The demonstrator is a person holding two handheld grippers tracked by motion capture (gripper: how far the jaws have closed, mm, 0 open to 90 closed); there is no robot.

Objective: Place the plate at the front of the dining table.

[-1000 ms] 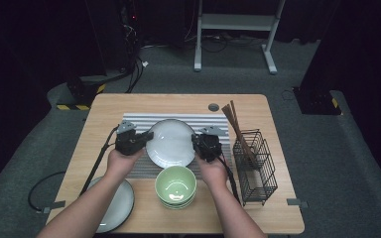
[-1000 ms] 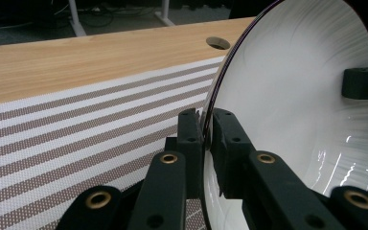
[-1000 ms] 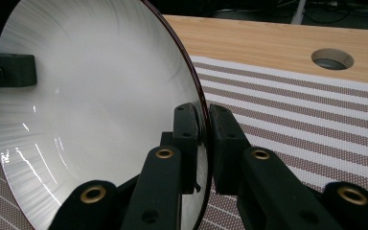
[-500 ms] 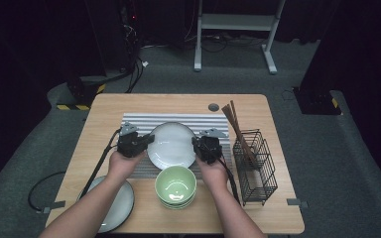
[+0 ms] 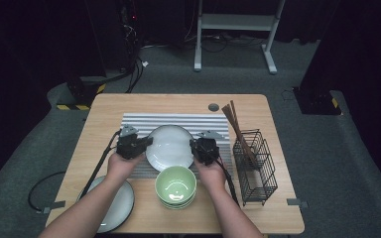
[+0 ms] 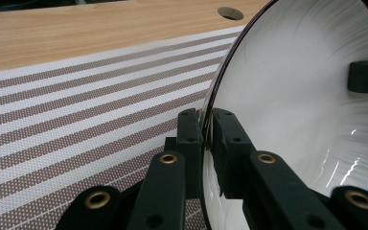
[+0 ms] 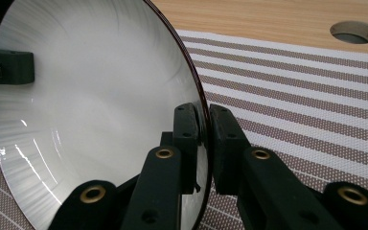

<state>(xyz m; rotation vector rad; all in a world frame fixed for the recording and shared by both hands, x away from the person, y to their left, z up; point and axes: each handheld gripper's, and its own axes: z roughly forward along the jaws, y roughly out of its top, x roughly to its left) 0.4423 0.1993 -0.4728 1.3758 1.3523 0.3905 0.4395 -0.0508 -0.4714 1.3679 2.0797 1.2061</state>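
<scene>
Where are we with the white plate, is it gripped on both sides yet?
Done: both grips look set. The left gripper and right gripper are each shut on opposite rim edges of the white plate. In hand: the plate held over the striped mat. Left: setting it down; the green bowls and the grey plate sit untouched nearby.

A round, glossy white ceramic plate (image 5: 169,147) with a dark rim is hanging tilted above the striped placemat (image 5: 144,120), pinched at opposite edges.
</scene>
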